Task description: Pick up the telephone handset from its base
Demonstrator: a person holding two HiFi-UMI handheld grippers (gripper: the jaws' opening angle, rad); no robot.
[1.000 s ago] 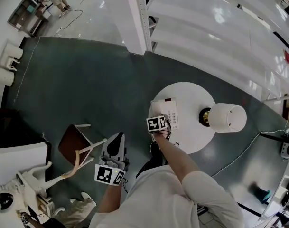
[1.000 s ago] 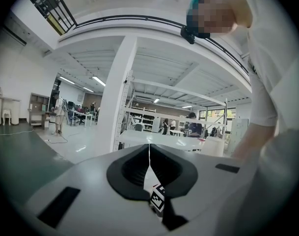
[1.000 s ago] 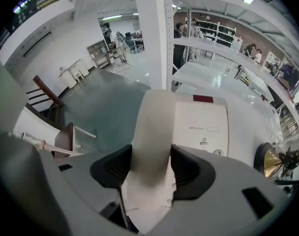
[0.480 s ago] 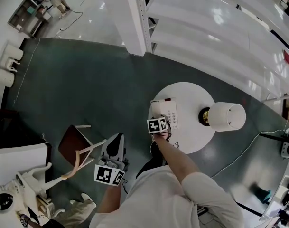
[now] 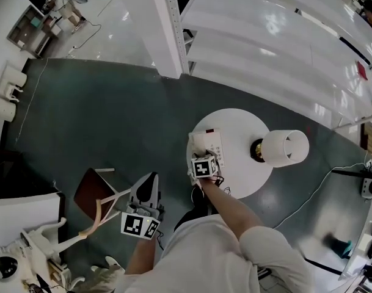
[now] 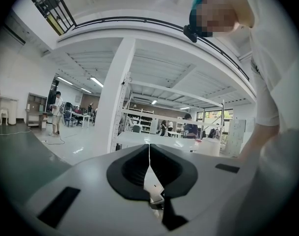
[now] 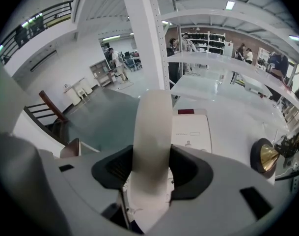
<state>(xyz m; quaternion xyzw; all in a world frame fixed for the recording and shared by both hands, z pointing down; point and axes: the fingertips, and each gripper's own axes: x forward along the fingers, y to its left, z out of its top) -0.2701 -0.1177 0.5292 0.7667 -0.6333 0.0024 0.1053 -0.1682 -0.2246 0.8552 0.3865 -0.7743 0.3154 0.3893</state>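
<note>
A white telephone handset [image 7: 151, 127] runs upright between the jaws of my right gripper [image 7: 150, 168], which is shut on it and holds it a little above the white telephone base [image 7: 192, 132]. From the head view, that right gripper [image 5: 201, 159] tilts steeply down over the near left edge of the round white table [image 5: 250, 173], and the handset [image 5: 195, 144] stands just left of the base [image 5: 214, 142]. My left gripper [image 5: 150, 180] hangs well off the table, low and to the left. Its jaws [image 6: 149, 161] are shut, with nothing between them.
A table lamp with a white shade [image 5: 284, 146] and brass foot [image 7: 267, 154] stands on the table's right side. A brown chair [image 5: 95, 191] sits on the dark floor to the left. White shelving [image 5: 265, 47] and a white column [image 5: 166, 29] rise behind the table.
My right gripper has risen with the handset, which now sits higher off the base. The left gripper has stayed put.
</note>
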